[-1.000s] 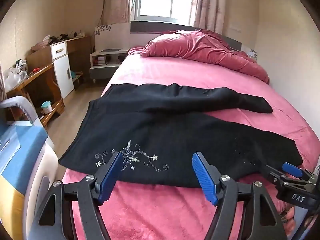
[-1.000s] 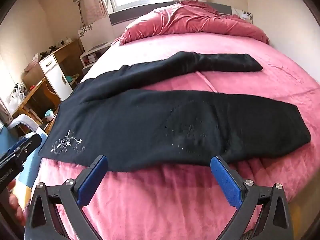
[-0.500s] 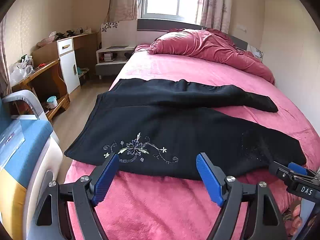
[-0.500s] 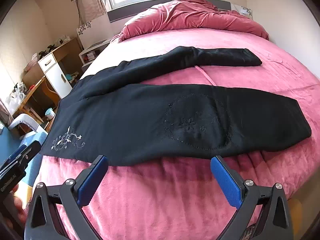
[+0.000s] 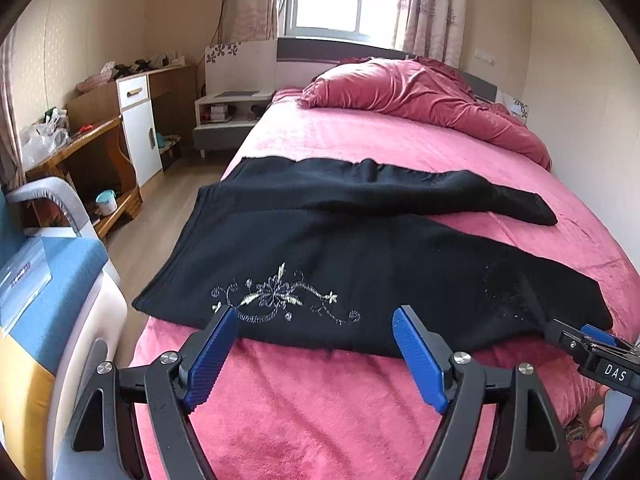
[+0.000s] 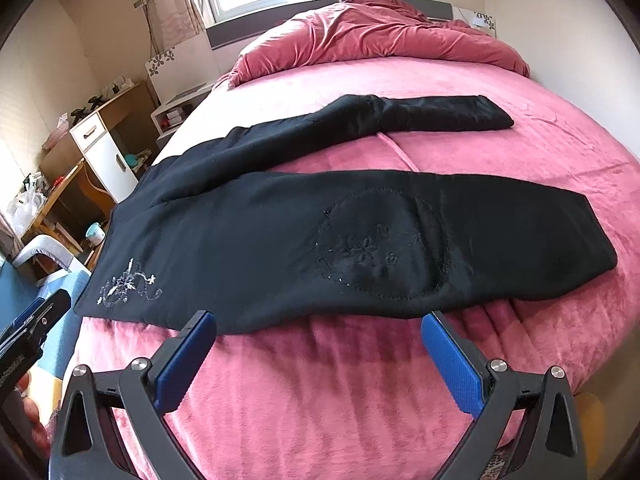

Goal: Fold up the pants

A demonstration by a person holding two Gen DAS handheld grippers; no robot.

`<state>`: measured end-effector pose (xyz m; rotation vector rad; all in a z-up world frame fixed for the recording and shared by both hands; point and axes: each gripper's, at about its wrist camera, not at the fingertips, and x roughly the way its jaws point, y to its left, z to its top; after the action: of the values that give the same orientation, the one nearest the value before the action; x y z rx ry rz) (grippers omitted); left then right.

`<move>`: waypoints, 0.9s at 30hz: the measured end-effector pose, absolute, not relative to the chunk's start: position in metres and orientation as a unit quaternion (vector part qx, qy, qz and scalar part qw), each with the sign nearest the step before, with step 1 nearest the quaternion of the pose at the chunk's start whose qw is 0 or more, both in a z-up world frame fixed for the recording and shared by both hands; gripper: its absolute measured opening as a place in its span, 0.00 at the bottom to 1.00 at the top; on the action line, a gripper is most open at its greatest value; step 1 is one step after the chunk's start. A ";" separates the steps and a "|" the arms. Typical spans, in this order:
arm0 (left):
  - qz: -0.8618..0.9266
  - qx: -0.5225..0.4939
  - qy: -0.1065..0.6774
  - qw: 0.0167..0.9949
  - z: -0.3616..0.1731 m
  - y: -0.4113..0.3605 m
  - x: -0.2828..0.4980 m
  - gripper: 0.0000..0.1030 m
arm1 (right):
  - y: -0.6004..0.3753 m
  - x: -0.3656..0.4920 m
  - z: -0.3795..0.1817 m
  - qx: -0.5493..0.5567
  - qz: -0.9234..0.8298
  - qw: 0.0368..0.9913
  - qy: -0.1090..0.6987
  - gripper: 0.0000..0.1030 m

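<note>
Black pants (image 5: 360,248) lie flat across a pink bed (image 5: 300,420), waist at the left edge, both legs stretched to the right. They also show in the right wrist view (image 6: 280,240). White floral embroidery (image 5: 280,300) marks the near hip. A round stitched patch (image 6: 380,248) sits on the near leg. My left gripper (image 5: 316,340) is open and empty, just short of the near hem by the embroidery. My right gripper (image 6: 320,344) is open and empty, just short of the near leg's edge. The right gripper also shows at the left wrist view's right edge (image 5: 596,344).
A bunched pink duvet (image 5: 420,96) lies at the head of the bed. A blue and white chair (image 5: 52,300) stands left of the bed's foot. A wooden desk (image 5: 80,148), a white cabinet (image 5: 140,128) and a nightstand (image 5: 228,116) line the left wall.
Both grippers have pulled back and risen slightly, so the pants sit a little farther off. Both stay open and empty. The pants have not moved.
</note>
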<state>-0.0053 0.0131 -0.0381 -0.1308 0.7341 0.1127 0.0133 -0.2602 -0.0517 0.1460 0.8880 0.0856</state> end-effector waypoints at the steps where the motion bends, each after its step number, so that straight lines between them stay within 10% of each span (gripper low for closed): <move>1: 0.056 -0.064 0.361 0.929 -0.040 0.014 -0.005 0.79 | -0.262 0.015 -0.054 0.073 0.040 0.898 0.432 1.00; 27: 0.059 -0.063 0.394 0.915 -0.061 0.012 0.003 0.79 | -0.273 0.023 -0.076 0.084 0.029 0.887 0.452 1.00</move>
<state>0.0027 0.0116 -0.0611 -0.1291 0.8103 0.1210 0.0228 -0.2728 -0.0759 0.1741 0.9401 0.0600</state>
